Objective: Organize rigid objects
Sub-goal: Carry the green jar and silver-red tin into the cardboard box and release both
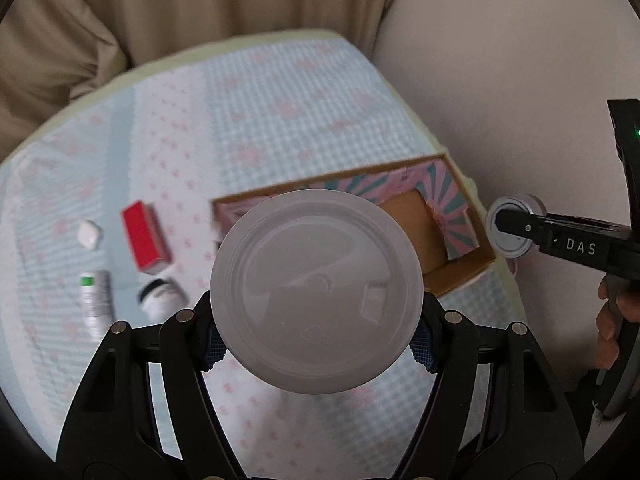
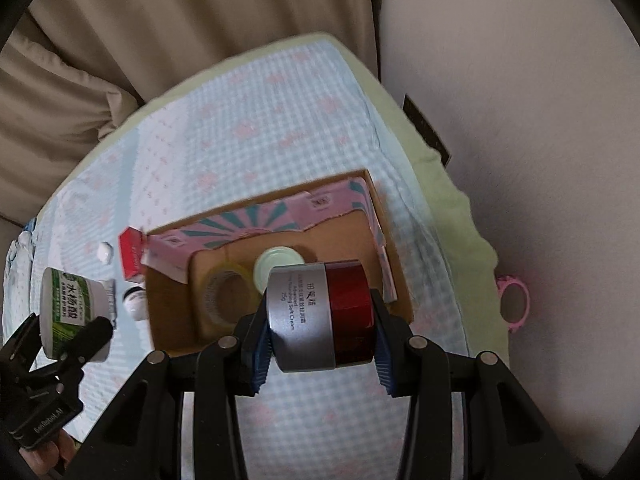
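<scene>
Gripping a white jar (image 1: 316, 292), your left gripper (image 1: 316, 340) hangs beside the cardboard box (image 2: 400, 276); your right gripper (image 2: 322, 356) clamps a red-and-silver cream jar (image 2: 320, 316).

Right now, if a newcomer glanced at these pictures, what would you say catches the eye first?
Both tools are loaded: the left tool clamps a white and green jar whose pale round end fills the left wrist view, and the right tool grips a silver and red cream jar. Beyond them, an open cardboard box on the checked cloth already holds a tape roll.
</scene>
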### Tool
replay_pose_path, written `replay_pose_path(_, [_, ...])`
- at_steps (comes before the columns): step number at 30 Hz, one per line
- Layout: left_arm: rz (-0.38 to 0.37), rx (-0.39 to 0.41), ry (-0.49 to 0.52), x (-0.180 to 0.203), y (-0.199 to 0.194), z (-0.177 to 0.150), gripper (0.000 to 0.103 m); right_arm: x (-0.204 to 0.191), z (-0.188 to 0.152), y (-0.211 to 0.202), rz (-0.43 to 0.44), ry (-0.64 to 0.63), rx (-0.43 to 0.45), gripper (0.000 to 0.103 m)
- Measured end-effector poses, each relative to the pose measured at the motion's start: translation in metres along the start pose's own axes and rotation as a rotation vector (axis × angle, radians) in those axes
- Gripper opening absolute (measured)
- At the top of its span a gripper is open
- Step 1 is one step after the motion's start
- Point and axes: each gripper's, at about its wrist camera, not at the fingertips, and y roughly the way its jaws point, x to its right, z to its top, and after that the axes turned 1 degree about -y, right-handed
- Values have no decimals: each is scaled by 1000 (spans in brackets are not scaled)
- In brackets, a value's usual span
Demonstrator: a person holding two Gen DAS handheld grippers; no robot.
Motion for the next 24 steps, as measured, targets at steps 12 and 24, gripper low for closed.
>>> replay_pose_path(12, [56, -176, 12, 10, 125, 7, 68, 13, 1, 107, 31, -84, -110, 39])
replay_pose_path(24, [71, -194, 135, 9, 109, 1, 103, 32, 9, 101, 208, 48, -60, 103])
